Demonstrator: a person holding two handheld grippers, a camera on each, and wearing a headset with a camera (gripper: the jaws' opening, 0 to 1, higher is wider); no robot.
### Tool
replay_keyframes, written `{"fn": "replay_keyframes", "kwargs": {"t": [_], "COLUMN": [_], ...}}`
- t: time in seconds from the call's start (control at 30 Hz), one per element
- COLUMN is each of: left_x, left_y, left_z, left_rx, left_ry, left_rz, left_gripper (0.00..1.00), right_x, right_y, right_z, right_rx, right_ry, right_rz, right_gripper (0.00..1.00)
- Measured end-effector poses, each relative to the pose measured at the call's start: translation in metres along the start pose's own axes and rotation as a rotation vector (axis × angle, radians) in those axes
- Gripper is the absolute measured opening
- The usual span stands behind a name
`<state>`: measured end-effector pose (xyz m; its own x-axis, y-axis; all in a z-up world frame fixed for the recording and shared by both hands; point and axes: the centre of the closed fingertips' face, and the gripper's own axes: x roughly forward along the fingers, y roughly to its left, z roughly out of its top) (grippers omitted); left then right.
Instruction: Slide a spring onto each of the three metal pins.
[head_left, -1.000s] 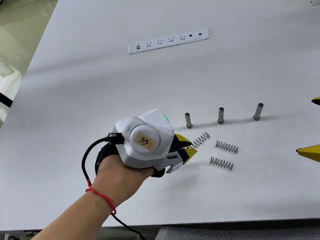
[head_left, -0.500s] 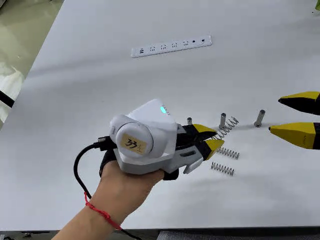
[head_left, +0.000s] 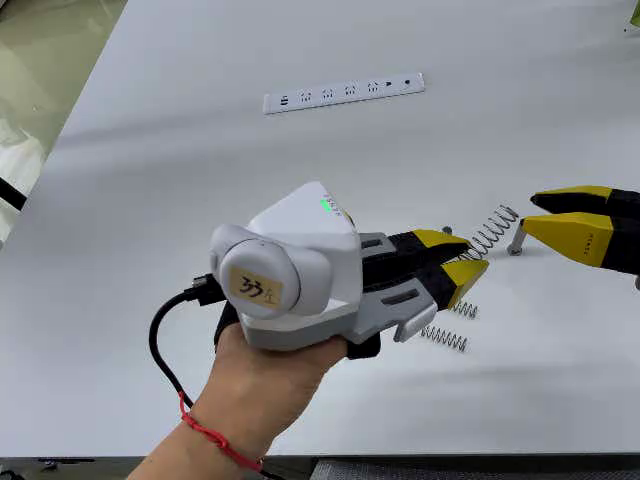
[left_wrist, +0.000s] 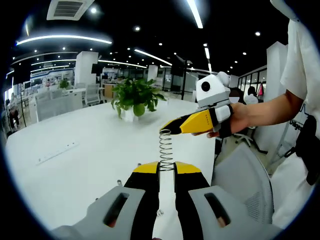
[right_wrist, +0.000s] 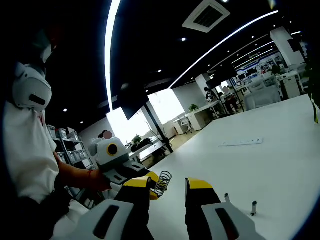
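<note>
Holding one spring (head_left: 490, 230) by its end in the clamped left gripper (head_left: 470, 256), clear of the white bench (head_left: 200, 200), free end just beside the parted right gripper (head_left: 532, 212); seemingly first of three, next needing alignment over a pin (head_left: 516, 240) and sliding down.

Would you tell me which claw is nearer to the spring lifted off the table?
Left. The left claw grips the spring by one end; the right claw hangs open at its other end.
</note>
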<state>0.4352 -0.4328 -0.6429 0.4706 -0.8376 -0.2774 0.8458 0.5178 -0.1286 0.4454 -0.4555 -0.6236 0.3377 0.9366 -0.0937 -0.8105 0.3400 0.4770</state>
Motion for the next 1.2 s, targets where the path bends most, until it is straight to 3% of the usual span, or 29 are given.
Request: {"fn": "replay_keyframes", "kwargs": {"t": [0.53,1.2], "left_x": [0.002,0.002], "left_y": [-0.007,-0.01], "left_z": [0.007,0.008], "left_rx": [-0.005,-0.016], "left_ry": [-0.026,-0.034], "left_rz": [-0.024,-0.042], "left_gripper": [0.07,0.07], "right_x": [0.008,0.011], "right_y": [0.01,0.019], "right_z": [0.004,0.007], "right_rx": [0.012,-0.104], "right_ry": [-0.009,0.027], "right_rz": [0.034,0.033], "right_gripper": [0.1,0.06]}}
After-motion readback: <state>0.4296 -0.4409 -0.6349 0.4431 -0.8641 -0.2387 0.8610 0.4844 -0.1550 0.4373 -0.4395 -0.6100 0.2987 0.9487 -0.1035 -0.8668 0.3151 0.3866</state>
